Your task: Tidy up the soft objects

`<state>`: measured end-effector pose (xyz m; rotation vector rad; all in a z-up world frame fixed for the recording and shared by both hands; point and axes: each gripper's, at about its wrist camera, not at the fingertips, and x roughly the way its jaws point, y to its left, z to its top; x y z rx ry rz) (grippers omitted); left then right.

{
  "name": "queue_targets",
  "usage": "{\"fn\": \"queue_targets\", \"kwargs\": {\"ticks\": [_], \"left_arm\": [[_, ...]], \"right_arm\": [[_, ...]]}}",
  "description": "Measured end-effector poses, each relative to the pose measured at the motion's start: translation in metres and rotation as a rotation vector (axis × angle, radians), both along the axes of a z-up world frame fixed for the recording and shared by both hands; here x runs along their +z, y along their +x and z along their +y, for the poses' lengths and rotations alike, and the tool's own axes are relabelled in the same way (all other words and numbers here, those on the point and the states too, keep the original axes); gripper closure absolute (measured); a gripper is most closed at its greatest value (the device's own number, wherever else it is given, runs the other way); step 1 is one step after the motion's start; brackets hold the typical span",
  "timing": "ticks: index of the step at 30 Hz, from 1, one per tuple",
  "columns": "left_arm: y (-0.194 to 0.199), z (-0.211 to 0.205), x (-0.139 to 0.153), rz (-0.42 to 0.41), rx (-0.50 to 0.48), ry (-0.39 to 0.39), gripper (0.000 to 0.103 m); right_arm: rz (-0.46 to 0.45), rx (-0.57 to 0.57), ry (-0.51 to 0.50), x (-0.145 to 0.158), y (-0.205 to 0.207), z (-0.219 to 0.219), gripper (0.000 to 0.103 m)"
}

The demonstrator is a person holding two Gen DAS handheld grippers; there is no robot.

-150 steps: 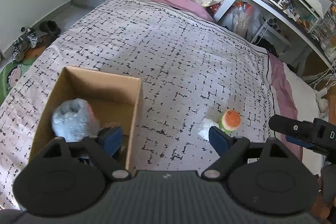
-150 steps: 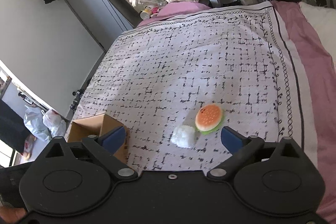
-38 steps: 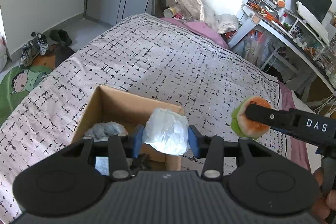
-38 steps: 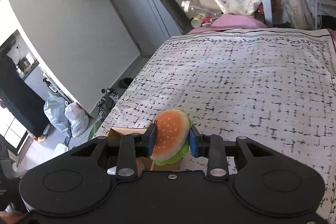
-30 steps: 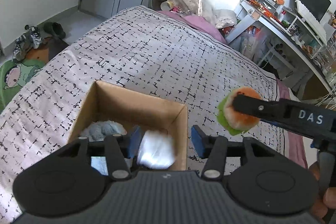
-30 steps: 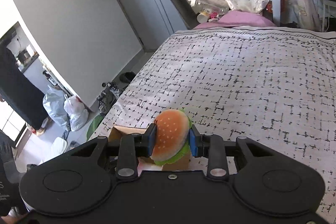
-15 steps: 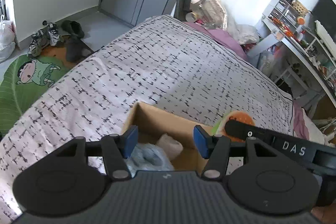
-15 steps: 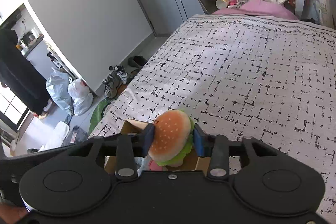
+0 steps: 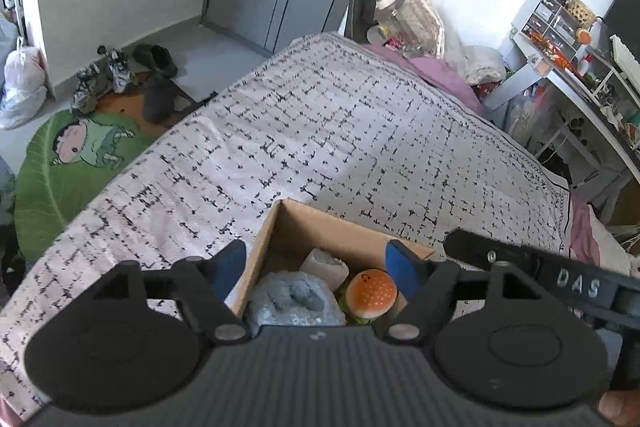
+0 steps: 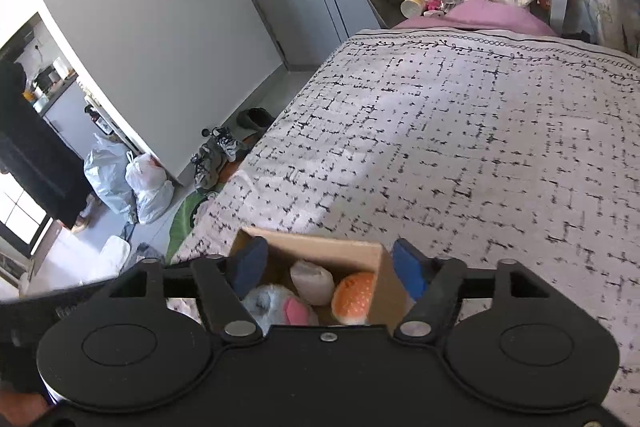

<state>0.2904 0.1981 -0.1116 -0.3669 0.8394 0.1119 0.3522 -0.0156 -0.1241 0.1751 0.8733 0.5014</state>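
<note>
A cardboard box (image 9: 280, 227) stands on the bed near its front edge; it also shows in the right wrist view (image 10: 320, 247). Inside lie a plush burger (image 9: 371, 294), a white soft roll (image 9: 325, 263) and a blue-grey plush (image 9: 292, 301). In the right wrist view the burger (image 10: 354, 297), the white roll (image 10: 312, 281) and the plush with a pink patch (image 10: 276, 307) show inside the box. My left gripper (image 9: 316, 269) is open and empty above the box. My right gripper (image 10: 330, 269) is open and empty above the box; its arm shows in the left wrist view (image 9: 540, 275).
The bed (image 9: 360, 147) has a white cover with black marks and reaches far ahead. A desk with shelves (image 9: 580, 67) stands to the right. Shoes (image 9: 104, 79) and a green mat (image 9: 72, 163) lie on the floor to the left. Bags (image 10: 128, 183) stand by the wall.
My left gripper let go of the white roll into the box and opened. My right gripper then opened and the plush burger dropped into the box.
</note>
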Motion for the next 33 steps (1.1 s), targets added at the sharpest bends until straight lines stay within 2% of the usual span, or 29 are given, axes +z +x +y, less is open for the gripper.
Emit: {"fn": "queue_targets", "kwargs": {"ticks": [6,12,20,33], "left_arm": [[-0.018,-0.01,0.012,-0.005,-0.008,0.011,0.021],[-0.042,-0.025,0.024,-0.001,-0.021,0.05,0.017],[-0.076,-0.05,0.042,-0.007,-0.034,0.1,0.017],[-0.134,-0.08,0.062,-0.043,-0.036,0.146,0.01]], "right_arm": [[0.012,-0.015,-0.041,-0.002,-0.019,-0.022,0.027],[0.0,-0.055,-0.006,0.008,-0.045,-0.057,0.012],[-0.025,-0.078,-0.005,0.012,-0.08,-0.086,0.001],[-0.111,-0.084,-0.03,0.039,-0.135,-0.122,0.0]]}}
